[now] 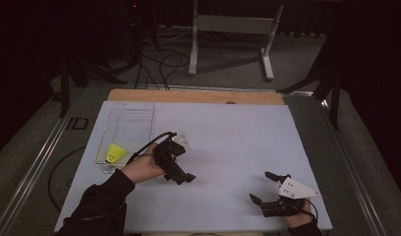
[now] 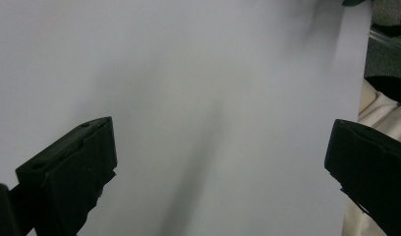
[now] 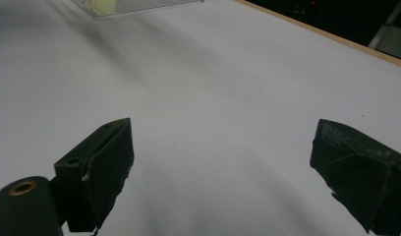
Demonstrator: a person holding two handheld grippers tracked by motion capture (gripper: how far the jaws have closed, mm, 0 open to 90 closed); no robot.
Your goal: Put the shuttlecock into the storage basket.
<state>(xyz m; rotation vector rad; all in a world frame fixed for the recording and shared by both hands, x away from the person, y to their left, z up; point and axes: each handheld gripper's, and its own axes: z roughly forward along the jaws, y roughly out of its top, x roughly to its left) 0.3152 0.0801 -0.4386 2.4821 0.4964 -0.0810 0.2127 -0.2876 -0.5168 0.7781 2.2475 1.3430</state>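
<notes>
Shuttlecock (image 1: 116, 153) lies in tray (image 1: 139, 110), both hand-held grippers (image 1: 181, 176) (image 1: 267, 189) spread apart.

**Colours on the work surface**

The table (image 1: 228, 137) top is plain pale grey-white, with a tan wooden strip along its 12 o'clock edge. The tray (image 1: 126, 129) at 10 o'clock is clear. The shuttlecock (image 1: 115, 153) inside it is bright yellow. The left gripper (image 1: 185, 177) and right gripper (image 1: 263, 187) are black; each carries a light grey plate. Both sleeves are black.

left tongs (image 1: 187, 178) jaws spread, right tongs (image 1: 264, 187) jaws spread
</notes>
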